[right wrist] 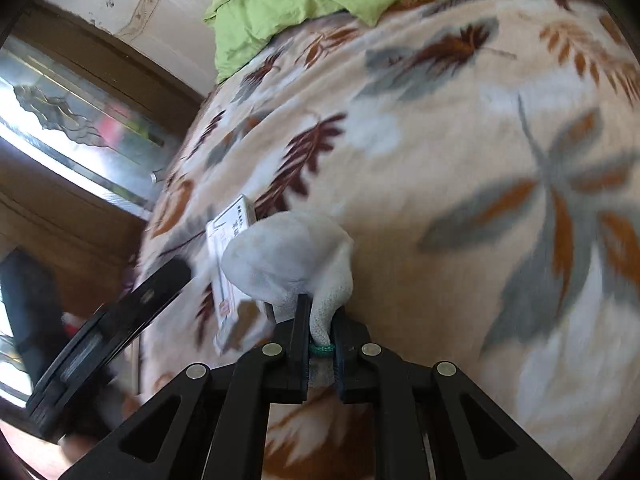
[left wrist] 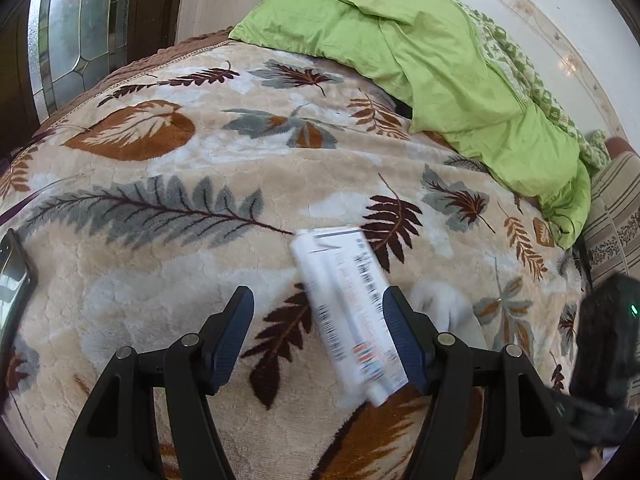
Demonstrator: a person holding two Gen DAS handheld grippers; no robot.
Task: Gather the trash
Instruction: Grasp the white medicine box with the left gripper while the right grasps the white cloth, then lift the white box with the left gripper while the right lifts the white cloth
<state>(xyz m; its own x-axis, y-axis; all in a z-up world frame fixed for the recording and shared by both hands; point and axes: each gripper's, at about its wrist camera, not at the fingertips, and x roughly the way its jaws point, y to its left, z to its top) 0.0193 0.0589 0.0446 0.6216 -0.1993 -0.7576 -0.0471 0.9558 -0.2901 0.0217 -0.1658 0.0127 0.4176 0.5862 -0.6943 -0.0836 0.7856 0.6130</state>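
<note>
A long white carton (left wrist: 352, 312) with printed text and barcodes lies on the leaf-patterned blanket (left wrist: 160, 208). It sits between the fingers of my left gripper (left wrist: 319, 296), close against the right-hand finger and well apart from the other one; that gripper is open. The carton (right wrist: 230, 232) also shows in the right wrist view, behind a white knitted cloth (right wrist: 288, 256) with a green band at its end. My right gripper (right wrist: 322, 312) is shut on the narrow end of that cloth. The cloth (left wrist: 444, 308) peeks out just right of my left gripper.
A green pillow and quilt (left wrist: 440, 60) are heaped at the far side of the bed. A dark phone (left wrist: 12, 276) lies at the left edge. A striped cushion (left wrist: 616, 208) is on the right, and a patterned glass door (left wrist: 76, 32) stands behind the bed.
</note>
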